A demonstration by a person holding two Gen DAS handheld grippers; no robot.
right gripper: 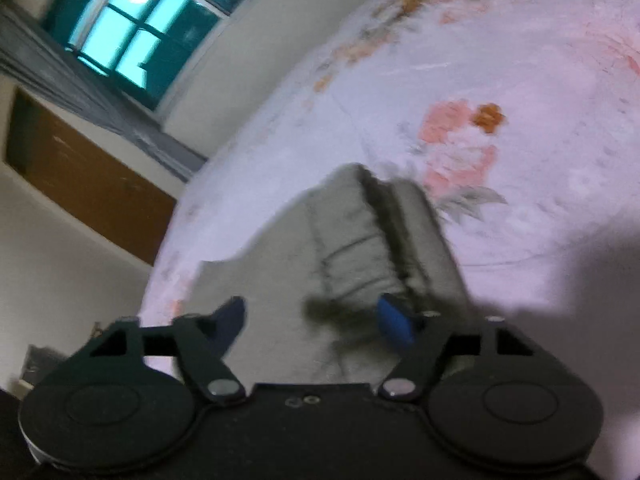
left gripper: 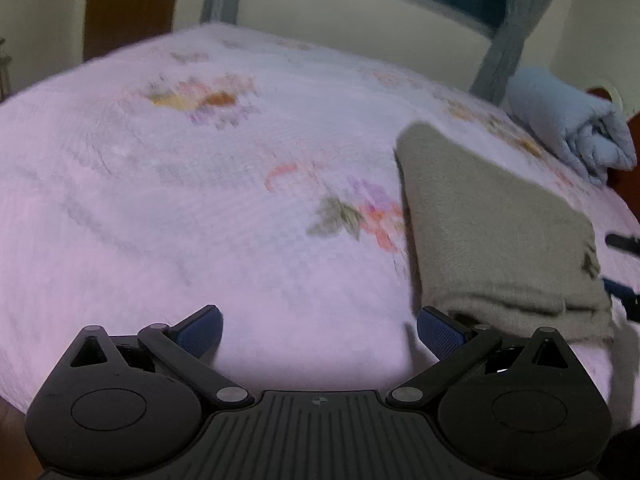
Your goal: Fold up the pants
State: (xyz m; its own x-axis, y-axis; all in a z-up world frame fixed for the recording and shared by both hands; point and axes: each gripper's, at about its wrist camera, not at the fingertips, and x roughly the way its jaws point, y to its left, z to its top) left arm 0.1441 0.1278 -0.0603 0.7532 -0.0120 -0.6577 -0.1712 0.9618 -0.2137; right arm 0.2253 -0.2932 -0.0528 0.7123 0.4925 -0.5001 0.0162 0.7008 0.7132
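Note:
The olive-grey pants (left gripper: 492,232) lie folded into a thick stack on the pink floral bedspread (left gripper: 200,200), at the right in the left wrist view. My left gripper (left gripper: 320,334) is open and empty, just left of the stack's near corner, its right finger beside the cloth. In the right wrist view the pants (right gripper: 352,240) lie straight ahead with their folded layers showing. My right gripper (right gripper: 314,326) is open above the near end of the pants, holding nothing. The right gripper's fingers also show at the far right edge in the left wrist view (left gripper: 624,244).
A rolled light-blue blanket (left gripper: 568,124) lies at the far right of the bed by the wooden headboard. Grey curtains (left gripper: 508,40) and a window (right gripper: 136,28) stand behind the bed. A brown door (right gripper: 88,184) is at the left. The bedspread (right gripper: 520,120) stretches wide.

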